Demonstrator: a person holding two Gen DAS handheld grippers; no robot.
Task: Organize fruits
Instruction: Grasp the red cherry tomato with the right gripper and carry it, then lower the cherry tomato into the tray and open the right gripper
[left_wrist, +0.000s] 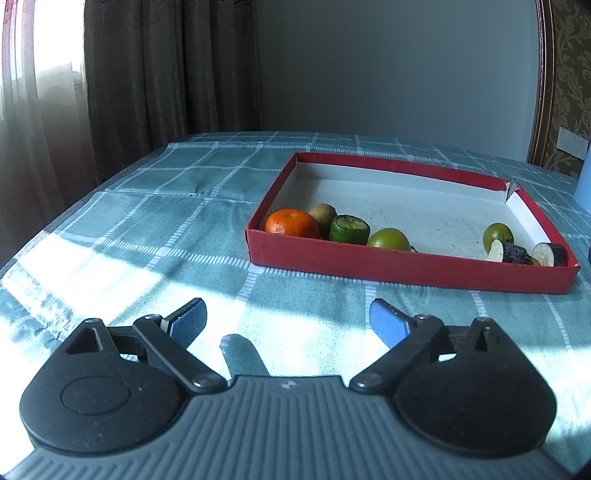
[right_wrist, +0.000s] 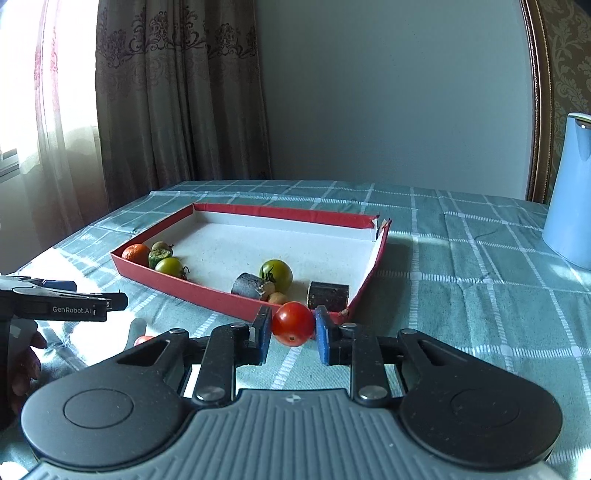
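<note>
My right gripper (right_wrist: 292, 325) is shut on a red tomato (right_wrist: 293, 323), held just in front of the near wall of a red box (right_wrist: 207, 293). Inside the box lie an orange (right_wrist: 135, 253), a brown round fruit (right_wrist: 161, 246), a green cut piece (right_wrist: 159, 255), two green tomatoes (right_wrist: 169, 266) (right_wrist: 276, 274) and two dark cut pieces (right_wrist: 248, 285) (right_wrist: 328, 295). In the left wrist view my left gripper (left_wrist: 286, 317) stands open over the checked cloth, short of the red box (left_wrist: 406, 271), with nothing between its fingers. The left gripper (right_wrist: 64, 301) also shows side-on in the right wrist view.
A pale blue jug (right_wrist: 569, 192) stands at the right on the teal checked tablecloth (right_wrist: 461, 277). A small red thing (right_wrist: 142, 339) peeks out left of my right gripper. Curtains (right_wrist: 166, 92) hang at the back left, and a hand (right_wrist: 22, 365) shows at the left edge.
</note>
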